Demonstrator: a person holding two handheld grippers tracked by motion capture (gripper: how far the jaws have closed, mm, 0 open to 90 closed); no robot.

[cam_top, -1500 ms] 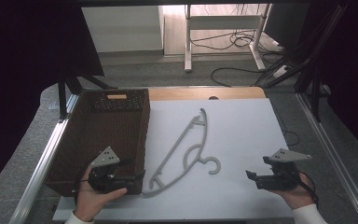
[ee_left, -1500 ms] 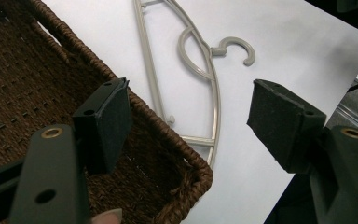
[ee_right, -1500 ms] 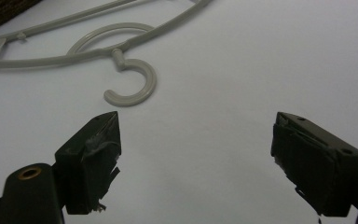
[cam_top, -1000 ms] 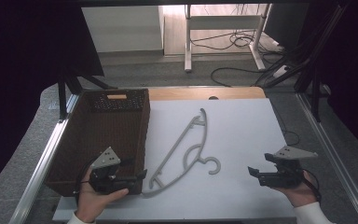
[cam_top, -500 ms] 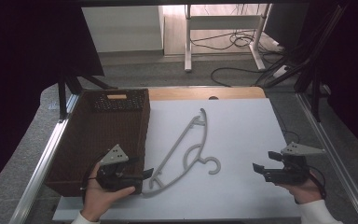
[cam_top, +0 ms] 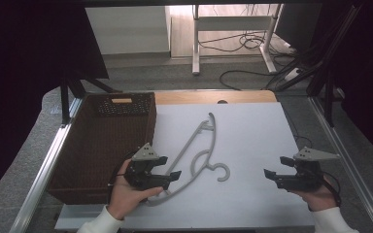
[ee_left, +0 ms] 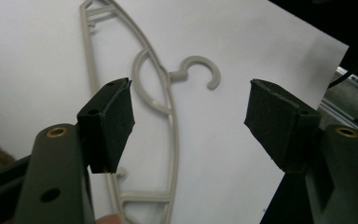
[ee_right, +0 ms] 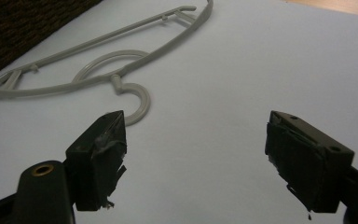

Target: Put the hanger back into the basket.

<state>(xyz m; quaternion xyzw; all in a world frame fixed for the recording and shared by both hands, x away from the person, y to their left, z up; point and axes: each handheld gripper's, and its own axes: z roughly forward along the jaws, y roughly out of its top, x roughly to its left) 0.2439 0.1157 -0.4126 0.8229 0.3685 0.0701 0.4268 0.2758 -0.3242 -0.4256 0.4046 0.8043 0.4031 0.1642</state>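
A grey plastic hanger (cam_top: 207,162) lies flat on the white table top (cam_top: 252,136), running from far centre to near left, its hook toward the right. My left gripper (cam_top: 169,166) is open beside the hanger's near end. In the left gripper view the hanger (ee_left: 171,126) runs between and beyond the spread jaws of my left gripper (ee_left: 189,121). My right gripper (cam_top: 275,166) is open near the table's right side, well apart from the hook. In the right gripper view the hanger (ee_right: 116,81) lies ahead of my right gripper (ee_right: 193,158), whose jaws hold nothing.
A dark brown wicker basket (cam_top: 97,145) stands along the left side of the table, close to my left hand; its wall (ee_right: 28,23) shows in the right gripper view. Metal rails (cam_top: 340,145) edge both sides. A desk frame and cables (cam_top: 243,43) are on the floor beyond.
My left gripper has moved right, away from the basket and up to the hanger's near end. My right gripper has drifted slightly right. The hanger has not moved.
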